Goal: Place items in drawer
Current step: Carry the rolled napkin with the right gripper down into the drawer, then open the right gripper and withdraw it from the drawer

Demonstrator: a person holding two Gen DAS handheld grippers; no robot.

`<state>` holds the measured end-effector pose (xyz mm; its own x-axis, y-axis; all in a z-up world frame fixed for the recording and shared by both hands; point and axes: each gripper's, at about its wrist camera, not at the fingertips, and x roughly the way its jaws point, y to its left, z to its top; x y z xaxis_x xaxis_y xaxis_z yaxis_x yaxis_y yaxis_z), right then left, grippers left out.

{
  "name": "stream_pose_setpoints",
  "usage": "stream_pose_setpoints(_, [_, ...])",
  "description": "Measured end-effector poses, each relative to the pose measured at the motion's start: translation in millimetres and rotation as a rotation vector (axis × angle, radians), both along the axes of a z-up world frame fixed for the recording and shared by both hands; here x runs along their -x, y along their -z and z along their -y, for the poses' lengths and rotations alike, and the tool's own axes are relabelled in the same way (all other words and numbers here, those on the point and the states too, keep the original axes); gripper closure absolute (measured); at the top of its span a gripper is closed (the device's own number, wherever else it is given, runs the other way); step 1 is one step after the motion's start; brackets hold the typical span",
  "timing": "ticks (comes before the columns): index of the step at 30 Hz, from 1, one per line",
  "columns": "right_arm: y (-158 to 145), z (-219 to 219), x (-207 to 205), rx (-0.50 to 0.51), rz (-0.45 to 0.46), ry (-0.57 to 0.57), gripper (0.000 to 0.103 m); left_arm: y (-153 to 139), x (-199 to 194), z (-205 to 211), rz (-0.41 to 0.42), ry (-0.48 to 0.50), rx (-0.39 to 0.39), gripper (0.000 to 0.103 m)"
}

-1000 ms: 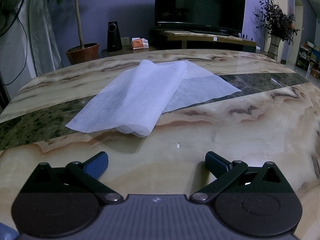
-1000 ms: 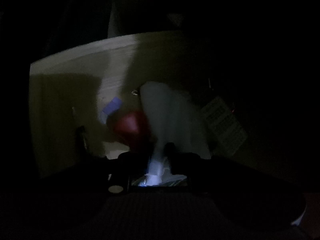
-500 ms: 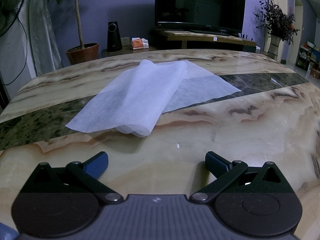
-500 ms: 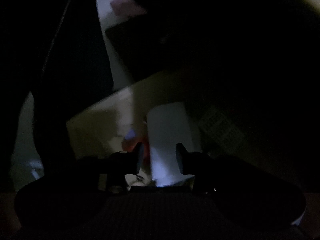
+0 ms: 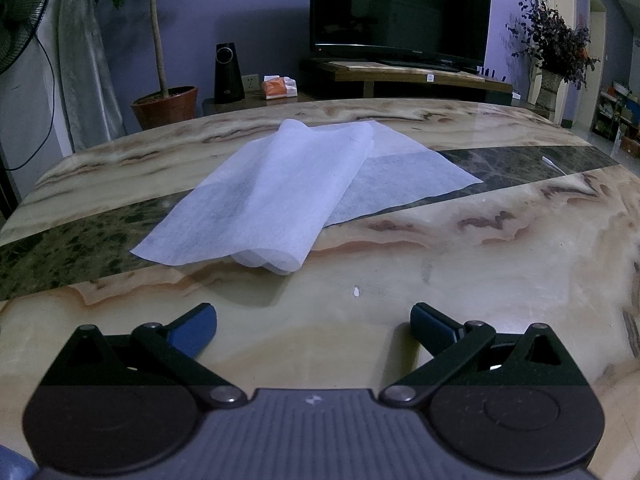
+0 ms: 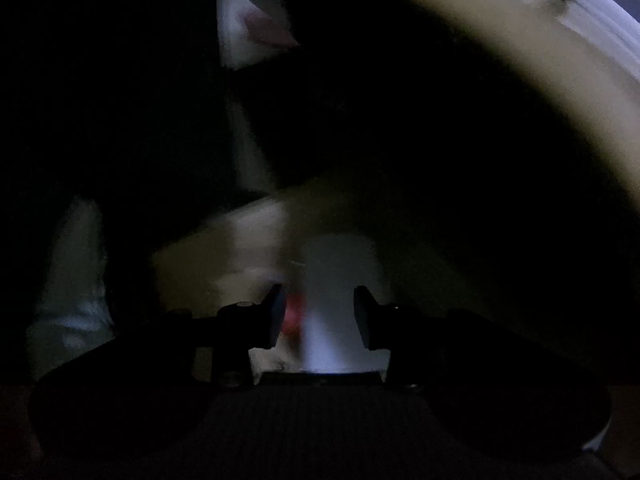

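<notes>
Since a second ago the right gripper [image 6: 316, 314] has let go of the pale item [image 6: 336, 300] it pinched inside the dim drawer [image 6: 224, 240]; its jaws have just been opening and now stand partly apart, pads clear of it, while the view has pulled up and back. The item, smooth, whitish and soft-edged in the blur, lies below the fingertips beside a small red thing [image 6: 294, 312]. To finish cleanly, I judge the hand should lift straight out without brushing either. The left gripper [image 5: 314, 322] is unmoved, wide open and empty, low over the glossy veined marble table [image 5: 500, 280]. Beyond it lie thin, translucent white sheets [image 5: 280, 196], folded loosely.
</notes>
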<state>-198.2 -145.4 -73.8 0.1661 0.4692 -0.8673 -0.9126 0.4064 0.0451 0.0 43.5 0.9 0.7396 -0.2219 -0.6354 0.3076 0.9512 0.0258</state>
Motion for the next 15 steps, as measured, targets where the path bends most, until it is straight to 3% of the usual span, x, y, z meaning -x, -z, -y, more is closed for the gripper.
stream_pose_setpoints(3, [-31.6, 7.7, 10.6, -0.077, -0.031, -0.064, 0.061, 0.0, 0.0, 0.0, 0.0, 0.0, 0.0, 0.0])
stream_pose_setpoints(7, [-77.1, 29.4, 11.4, -0.224, -0.027, -0.038, 0.06, 0.0, 0.0, 0.0, 0.0, 0.0, 0.0, 0.0])
stream_pose_setpoints(11, [-121.2, 65.8, -2.5, -0.392, 0.026, 0.069, 0.056, 0.0, 0.0, 0.0, 0.0, 0.0, 0.0, 0.0])
stream_pose_setpoints(15, [-145.6, 102.1, -36.4, -0.516, 0.155, 0.276, 0.045, 0.0, 0.0, 0.0, 0.0, 0.0, 0.0, 0.0])
